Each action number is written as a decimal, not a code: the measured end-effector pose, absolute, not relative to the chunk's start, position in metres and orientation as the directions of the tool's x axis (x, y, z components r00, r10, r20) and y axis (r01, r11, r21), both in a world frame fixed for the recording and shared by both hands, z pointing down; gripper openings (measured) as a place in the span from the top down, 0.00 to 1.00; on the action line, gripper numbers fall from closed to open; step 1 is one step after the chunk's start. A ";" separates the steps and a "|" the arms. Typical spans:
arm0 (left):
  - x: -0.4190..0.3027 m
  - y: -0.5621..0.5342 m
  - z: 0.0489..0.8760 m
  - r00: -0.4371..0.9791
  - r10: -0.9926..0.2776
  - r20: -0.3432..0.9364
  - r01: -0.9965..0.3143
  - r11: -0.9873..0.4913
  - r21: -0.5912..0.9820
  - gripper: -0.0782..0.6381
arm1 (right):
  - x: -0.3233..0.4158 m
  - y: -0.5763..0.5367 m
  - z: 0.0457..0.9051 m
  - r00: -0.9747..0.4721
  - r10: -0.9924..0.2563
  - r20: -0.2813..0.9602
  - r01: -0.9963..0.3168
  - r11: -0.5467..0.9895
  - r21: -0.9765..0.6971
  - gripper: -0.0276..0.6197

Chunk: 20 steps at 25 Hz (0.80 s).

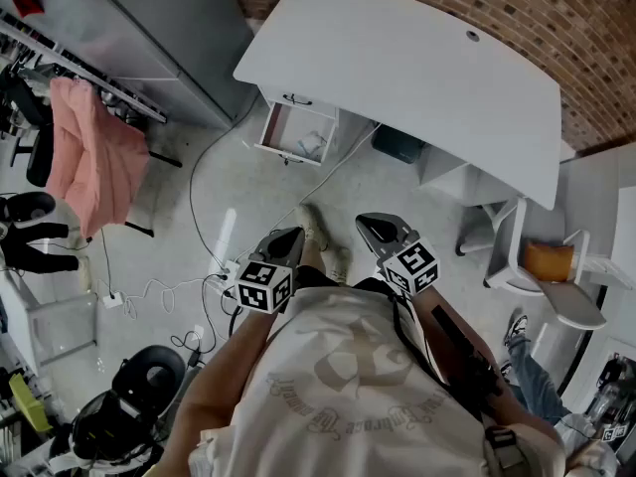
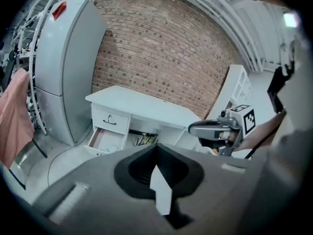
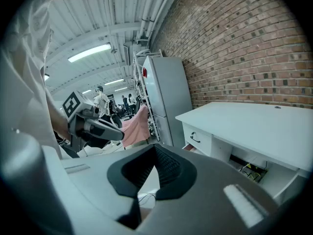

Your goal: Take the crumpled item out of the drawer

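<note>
Printed shirt point(image 1: 338, 376) fills the head view's lower edge, the person's arms partly cut off. Just past it, the left gripper point(image 1: 286, 238) and right gripper point(image 1: 382, 229) point forward, both pairs of jaws clenched on nothing. At 12 o'clock, well apart from them, the drawer point(image 1: 286, 127) stands open under the white desk point(image 1: 417, 58). The crumpled item point(image 1: 311, 145) is a pale lump inside, too small to make out.

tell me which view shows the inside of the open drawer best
The head view: it looks down into the open drawer, where a pale crumpled item lies. The left gripper view shows the drawer from the front, with its inside only partly seen. The right gripper view shows just a sliver of it.
</note>
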State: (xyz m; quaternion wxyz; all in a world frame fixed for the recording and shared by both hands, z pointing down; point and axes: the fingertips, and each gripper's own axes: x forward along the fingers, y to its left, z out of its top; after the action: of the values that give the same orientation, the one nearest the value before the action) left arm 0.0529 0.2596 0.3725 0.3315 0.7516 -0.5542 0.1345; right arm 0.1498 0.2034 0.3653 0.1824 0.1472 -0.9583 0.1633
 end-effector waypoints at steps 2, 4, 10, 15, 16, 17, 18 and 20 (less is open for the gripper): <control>0.049 0.263 0.370 0.335 -0.754 0.565 -0.926 -0.154 0.344 0.89 | 0.148 0.204 0.364 -0.894 -0.217 0.393 -0.334 0.906 -0.259 0.95; 0.045 0.268 0.367 0.324 -0.761 0.563 -0.929 -0.144 0.340 0.89 | 0.145 0.207 0.363 -0.896 -0.212 0.389 -0.327 0.909 -0.257 0.95; 0.038 0.276 0.358 0.301 -0.779 0.550 -0.935 -0.130 0.329 0.89 | 0.136 0.212 0.352 -0.912 -0.205 0.356 -0.308 0.915 -0.260 0.95; 0.037 0.278 0.356 0.292 -0.784 0.548 -0.939 -0.126 0.320 0.89 | 0.137 0.211 0.355 -0.908 -0.209 0.363 -0.310 0.919 -0.244 0.94; 0.036 0.278 0.356 0.292 -0.784 0.548 -0.939 -0.127 0.319 0.89 | 0.137 0.212 0.355 -0.907 -0.210 0.365 -0.311 0.919 -0.243 0.94; 0.035 0.279 0.357 0.292 -0.784 0.548 -0.939 -0.127 0.319 0.89 | 0.136 0.212 0.356 -0.905 -0.211 0.368 -0.313 0.918 -0.243 0.95; 0.034 0.279 0.357 0.292 -0.784 0.548 -0.939 -0.126 0.319 0.89 | 0.135 0.212 0.358 -0.904 -0.213 0.371 -0.315 0.917 -0.243 0.94; 0.030 0.278 0.358 0.290 -0.785 0.548 -0.938 -0.121 0.323 0.89 | 0.133 0.211 0.359 -0.901 -0.215 0.377 -0.320 0.916 -0.242 0.94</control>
State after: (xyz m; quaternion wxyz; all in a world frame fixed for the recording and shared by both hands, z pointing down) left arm 0.0298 0.2780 0.3580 0.3151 0.7388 -0.5831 0.1220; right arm 0.1327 0.2111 0.3591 0.1738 0.1390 -0.9632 0.1505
